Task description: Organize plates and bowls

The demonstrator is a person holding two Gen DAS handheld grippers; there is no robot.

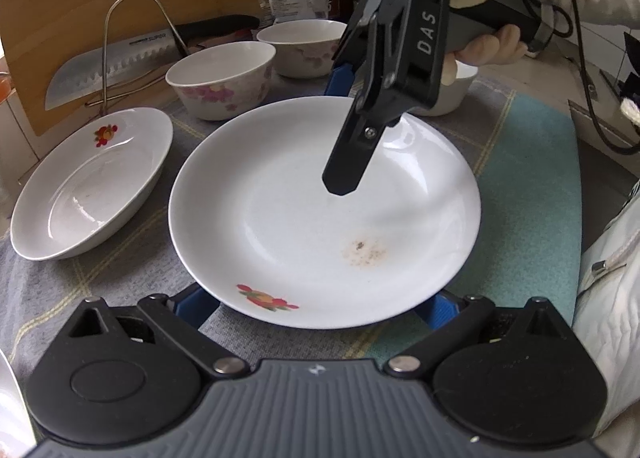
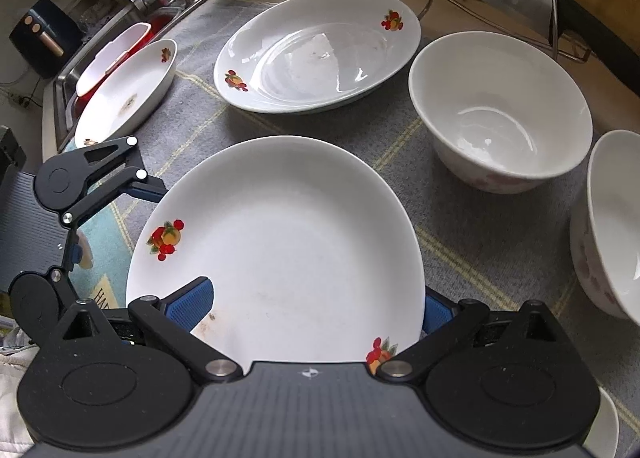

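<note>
Three plates (image 2: 280,242) and two bowls (image 2: 500,110) sit on the worktop (image 2: 460,258). Right tongs (image 2: 316,306) straddle the nearest plate's six o'clock rim; left tongs (image 1: 316,306) spread apart.

White glazed ceramic plate with red fruit decals on the rim (image 2: 280,242) sits centre frame in both wrist views, upright, brownish stain patch in its well; its edges overlap blue pads on both sides. Stack of matching white fruit-decal plates (image 2: 316,54) upper centre of the right wrist view, at least two deep, top one wet-looking. Another stained fruit-decal plate (image 2: 128,94) upper left, by the sink edge. Three white ceramic bowls with pink flower print: one (image 2: 500,110) right of centre, one (image 2: 612,226) at far right edge, one (image 1: 452,90) mostly hidden upper right in the left wrist view. All upright and empty.
</note>
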